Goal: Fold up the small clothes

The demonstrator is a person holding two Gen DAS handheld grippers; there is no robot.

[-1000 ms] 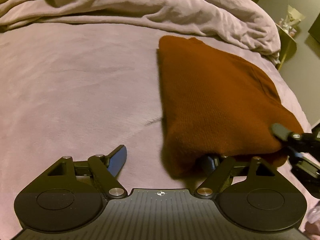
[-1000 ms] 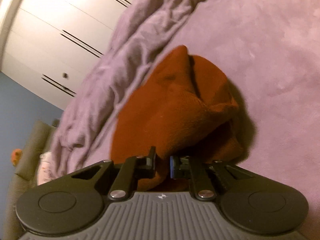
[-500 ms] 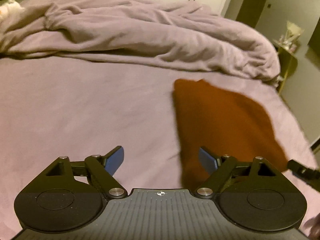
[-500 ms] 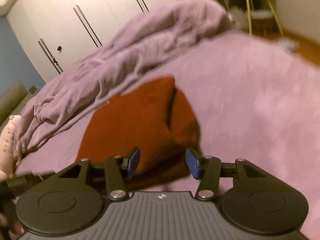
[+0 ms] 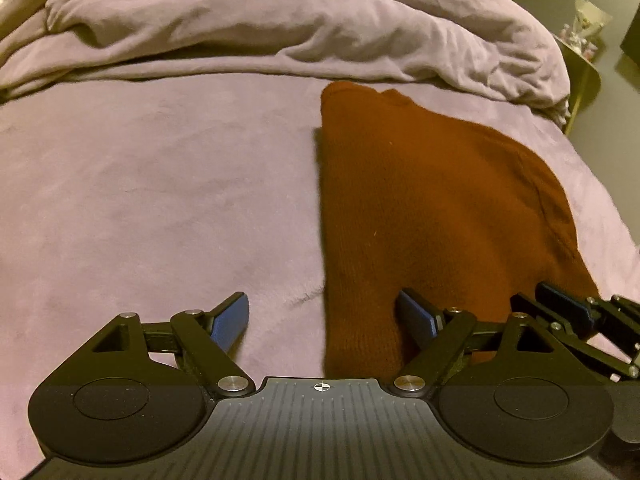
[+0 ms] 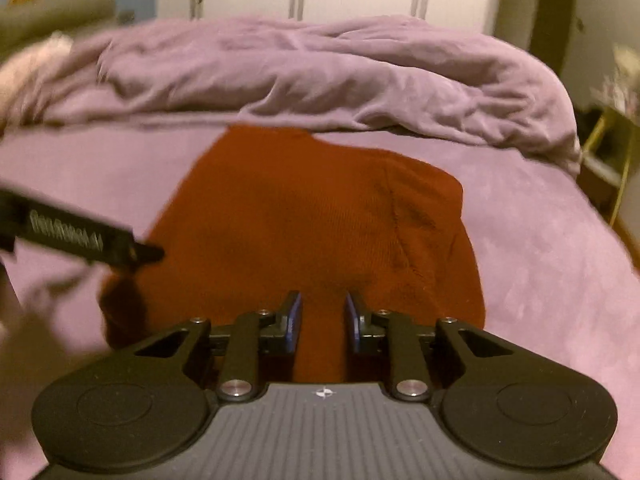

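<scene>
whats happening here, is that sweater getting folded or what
A person with a hand-held gripper in each hand is folding a rust-brown knit garment on a bed with a purple sheet. The garment lies flat in a folded shape below the bunched purple duvet. Both tools are at its near edge: the left hand-held gripper is wide open over the near left corner, and the right hand-held gripper is partly open. Neither holds the cloth.

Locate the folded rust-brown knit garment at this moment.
The folded rust-brown knit garment lies flat on the mauve bed cover, right of centre in the left wrist view, just in front of the bunched mauve duvet.
</scene>
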